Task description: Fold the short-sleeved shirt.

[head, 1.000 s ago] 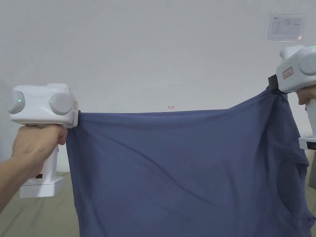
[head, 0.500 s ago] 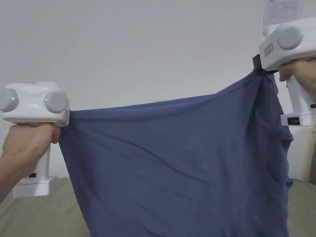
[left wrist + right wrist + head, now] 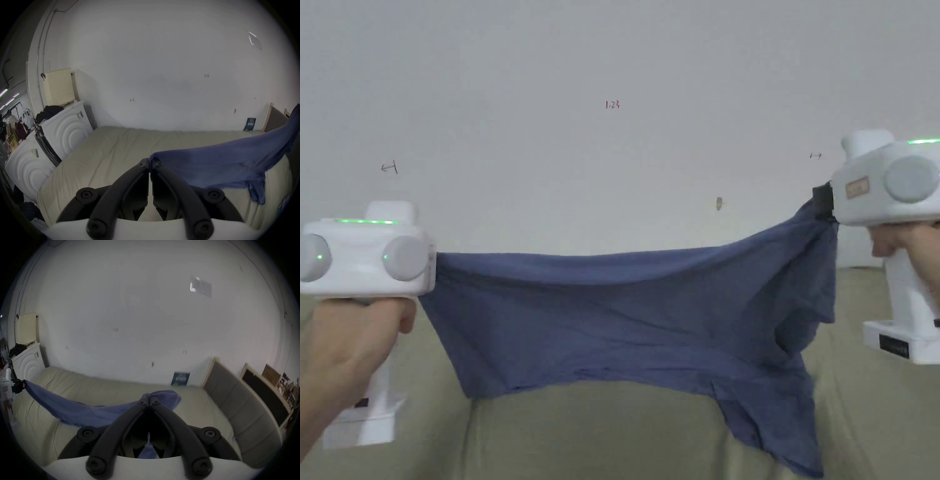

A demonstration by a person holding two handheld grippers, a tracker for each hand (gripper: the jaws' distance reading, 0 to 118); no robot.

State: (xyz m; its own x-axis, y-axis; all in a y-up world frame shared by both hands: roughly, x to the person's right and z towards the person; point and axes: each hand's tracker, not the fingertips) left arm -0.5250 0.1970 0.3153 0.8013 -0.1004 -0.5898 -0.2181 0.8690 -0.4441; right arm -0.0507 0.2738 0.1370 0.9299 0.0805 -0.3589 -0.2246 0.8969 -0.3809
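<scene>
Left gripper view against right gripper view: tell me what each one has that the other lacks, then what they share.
The left gripper view alone has the lit ceiling tubes at its far left edge. The right gripper view alone has the padded grey panel leaning on the wall, and the left gripper seen from afar, pinching the shirt. Both have closed black jaws clamping the blue shirt, the beige bed, the white wall and the white cabinet.
</scene>
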